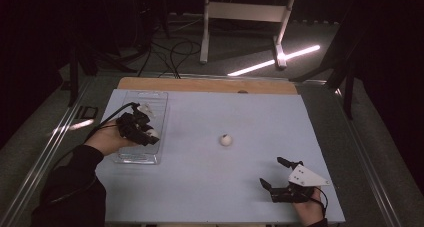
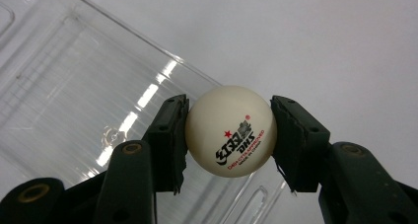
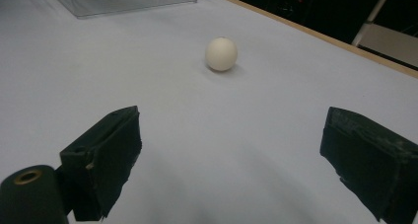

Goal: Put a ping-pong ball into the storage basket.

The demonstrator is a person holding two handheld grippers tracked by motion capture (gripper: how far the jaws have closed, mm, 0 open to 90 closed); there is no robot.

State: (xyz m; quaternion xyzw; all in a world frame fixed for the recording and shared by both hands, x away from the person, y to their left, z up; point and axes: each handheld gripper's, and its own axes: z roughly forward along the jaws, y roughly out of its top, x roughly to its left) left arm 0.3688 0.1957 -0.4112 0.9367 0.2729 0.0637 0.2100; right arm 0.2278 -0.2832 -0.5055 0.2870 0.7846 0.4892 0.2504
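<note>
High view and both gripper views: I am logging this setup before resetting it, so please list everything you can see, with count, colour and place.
Table tennis balls: two seen for sure, white. One with red and black print is clamped in the left tool above the tray; one lies loose mid-table.
Whitish thing: one, at the tray's far end, too small to identify.
Tray: one, clear plastic, on the table's left side.
Table cover: one, pale blue, with a wooden edge along the far side.
White frame: one, on the floor beyond the table.
Black cables: several, on that floor.
Left tool: black, shut on the printed ball.
Right tool: black with a grey plate, open, near right corner.
</note>
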